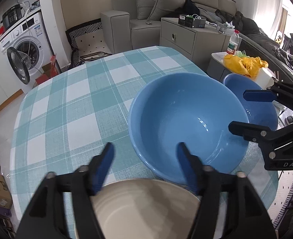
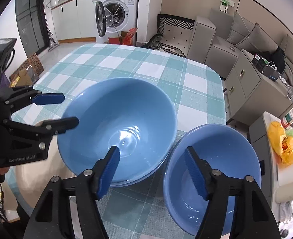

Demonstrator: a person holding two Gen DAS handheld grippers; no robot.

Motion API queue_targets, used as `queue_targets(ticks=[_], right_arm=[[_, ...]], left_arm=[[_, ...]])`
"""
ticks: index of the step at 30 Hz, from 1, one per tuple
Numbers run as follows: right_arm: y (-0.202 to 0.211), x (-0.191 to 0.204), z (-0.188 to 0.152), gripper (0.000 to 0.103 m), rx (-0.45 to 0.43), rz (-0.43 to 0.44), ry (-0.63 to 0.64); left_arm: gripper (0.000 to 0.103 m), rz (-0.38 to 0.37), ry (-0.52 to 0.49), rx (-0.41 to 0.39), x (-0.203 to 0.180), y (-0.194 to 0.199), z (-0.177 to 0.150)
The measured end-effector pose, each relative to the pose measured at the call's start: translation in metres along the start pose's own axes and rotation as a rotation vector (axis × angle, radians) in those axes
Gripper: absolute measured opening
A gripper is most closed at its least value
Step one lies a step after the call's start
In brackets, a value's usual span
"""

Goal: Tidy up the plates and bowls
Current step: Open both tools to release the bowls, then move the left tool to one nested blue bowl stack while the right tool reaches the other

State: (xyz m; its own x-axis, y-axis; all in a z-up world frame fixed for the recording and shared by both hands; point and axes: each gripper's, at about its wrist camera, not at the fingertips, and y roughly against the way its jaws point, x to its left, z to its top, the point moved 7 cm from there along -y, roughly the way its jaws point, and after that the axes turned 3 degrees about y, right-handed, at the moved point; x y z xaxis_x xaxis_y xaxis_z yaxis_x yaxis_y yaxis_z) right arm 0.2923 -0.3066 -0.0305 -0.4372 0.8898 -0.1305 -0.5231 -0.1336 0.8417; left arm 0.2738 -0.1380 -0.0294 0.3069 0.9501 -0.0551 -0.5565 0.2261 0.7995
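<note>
Glossy glazed bowl (image 2: 116,123), woven tablecloth (image 2: 126,63)

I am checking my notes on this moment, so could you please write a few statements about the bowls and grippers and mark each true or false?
1. Both the left gripper and right gripper are open. True.
2. The large blue bowl holds food. False: it is empty.
3. The tablecloth is red. False: teal and white checks.
4. A smaller blue bowl sits beside the large one. True.
</note>
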Motion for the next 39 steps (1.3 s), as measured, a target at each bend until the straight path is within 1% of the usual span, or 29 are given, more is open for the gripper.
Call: queue_targets(ticks=[1,3,4,5,6,7,8,13,18,21,23,24,27,29,35,39], right_arm=[[0.001,0.000,0.000,0.077,-0.004,0.009,-0.002],[0.003,0.001,0.001,0.081,-0.011,0.034,0.002],[0.003,0.003,0.001,0.086,-0.009,0.045,0.008],[0.004,0.004,0.001,0.089,-0.014,0.052,0.010],[0.006,0.004,0.001,0.097,-0.021,0.060,0.008],[0.008,0.003,0.001,0.102,-0.027,0.065,0.004],[0.011,0.001,0.002,0.102,-0.037,0.065,-0.005],[0.025,-0.015,0.002,0.102,-0.063,0.048,-0.057],[0.048,-0.044,0.000,0.102,-0.104,0.020,-0.139],[0.063,-0.062,-0.003,0.102,-0.124,-0.009,-0.184],[0.073,-0.074,-0.008,0.102,-0.137,-0.013,-0.218],[0.078,-0.080,-0.011,0.102,-0.139,-0.015,-0.230],[0.090,-0.098,-0.023,0.102,-0.143,-0.057,-0.258],[0.095,-0.108,-0.032,0.102,-0.144,-0.064,-0.283],[0.103,-0.134,-0.060,0.102,-0.125,-0.096,-0.349],[0.102,-0.147,-0.078,0.102,-0.124,-0.097,-0.413]], left_arm=[[0.093,0.003,0.005,-0.010,-0.001,0.003,0.000],[0.095,-0.012,0.001,-0.028,-0.004,0.009,0.002],[0.096,-0.024,-0.001,-0.029,-0.006,0.011,0.003],[0.097,-0.032,-0.001,-0.029,-0.007,0.012,0.004],[0.098,-0.039,-0.001,-0.032,-0.008,0.015,0.005],[0.101,-0.042,0.000,-0.038,-0.009,0.017,0.006],[0.103,-0.044,0.005,-0.045,-0.010,0.019,0.007],[0.103,-0.066,0.014,-0.058,-0.018,0.028,0.012],[0.103,-0.091,0.022,-0.071,-0.029,0.036,0.016],[0.103,-0.091,0.015,-0.080,-0.036,0.038,0.019],[0.103,-0.100,0.007,-0.076,-0.042,0.038,0.021],[0.103,-0.102,0.000,-0.074,-0.046,0.037,0.022],[0.103,-0.101,-0.023,-0.078,-0.055,0.037,0.029],[0.103,-0.107,-0.031,-0.076,-0.061,0.036,0.033],[0.103,-0.113,-0.097,-0.085,-0.083,0.033,0.044],[0.103,-0.095,-0.150,-0.089,-0.095,0.028,0.053]])
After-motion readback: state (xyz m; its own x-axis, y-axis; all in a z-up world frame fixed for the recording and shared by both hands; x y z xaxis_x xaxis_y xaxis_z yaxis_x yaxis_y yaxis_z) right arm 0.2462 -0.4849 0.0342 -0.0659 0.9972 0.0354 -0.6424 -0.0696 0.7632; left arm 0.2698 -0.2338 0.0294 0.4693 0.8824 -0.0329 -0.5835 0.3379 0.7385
